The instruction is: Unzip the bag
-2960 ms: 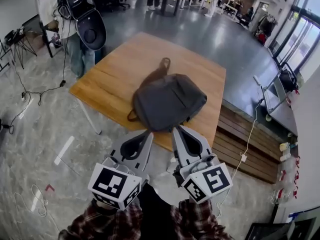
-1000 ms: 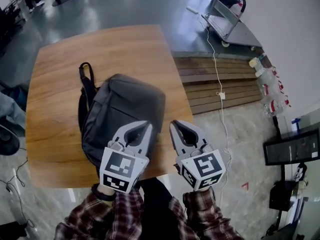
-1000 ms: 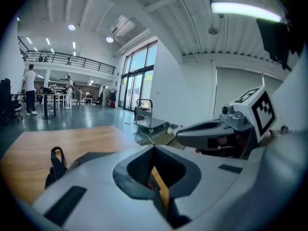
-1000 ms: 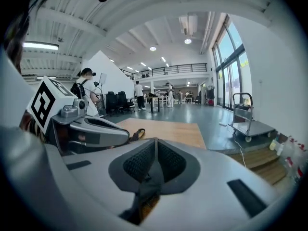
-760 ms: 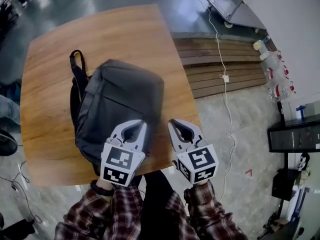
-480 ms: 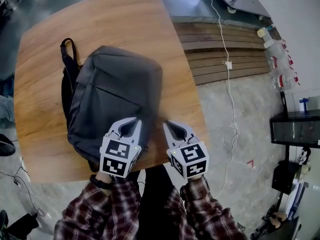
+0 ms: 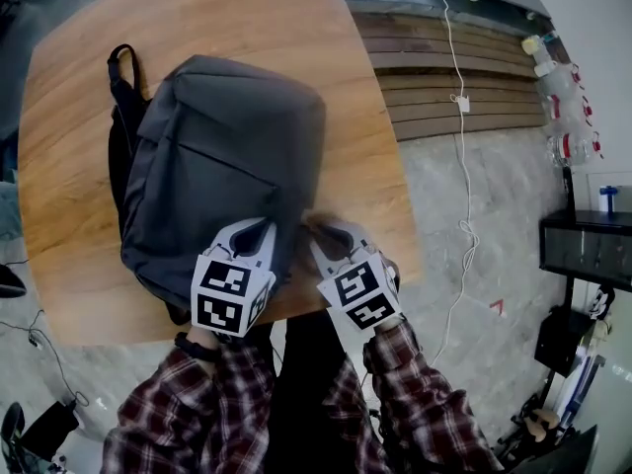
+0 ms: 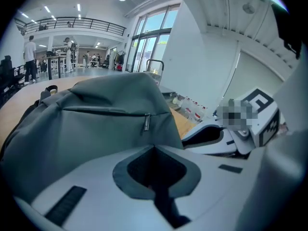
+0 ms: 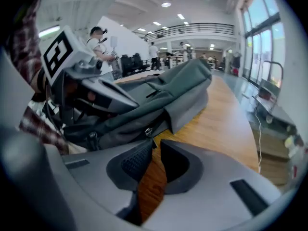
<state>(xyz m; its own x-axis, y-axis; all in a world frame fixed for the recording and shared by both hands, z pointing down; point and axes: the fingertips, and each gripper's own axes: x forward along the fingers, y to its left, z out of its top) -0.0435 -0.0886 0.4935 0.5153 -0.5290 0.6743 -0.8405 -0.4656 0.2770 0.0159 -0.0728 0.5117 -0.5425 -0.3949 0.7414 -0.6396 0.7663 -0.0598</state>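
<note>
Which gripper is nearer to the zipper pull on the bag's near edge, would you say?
Right. The right gripper points at the zipper pull just beyond its tips; the left gripper sits over the bag's front, farther off.

A dark grey bag [image 7: 222, 161], a backpack, is lying flat on the wooden tabletop [image 7: 365, 146] with its front face turned up. Its top end, with a black carry handle [image 7: 120, 62], is pointing away. Its bottom end is sitting close to the tabletop's near edge. Black shoulder straps [image 7: 117, 171] are showing along its left side. A front pocket zip is running across the face and looking closed, its metal pull [image 8: 147, 121] hanging at the right end. Along the right side edge another zip pull [image 9: 148, 130] is resting near the bottom corner.
</note>
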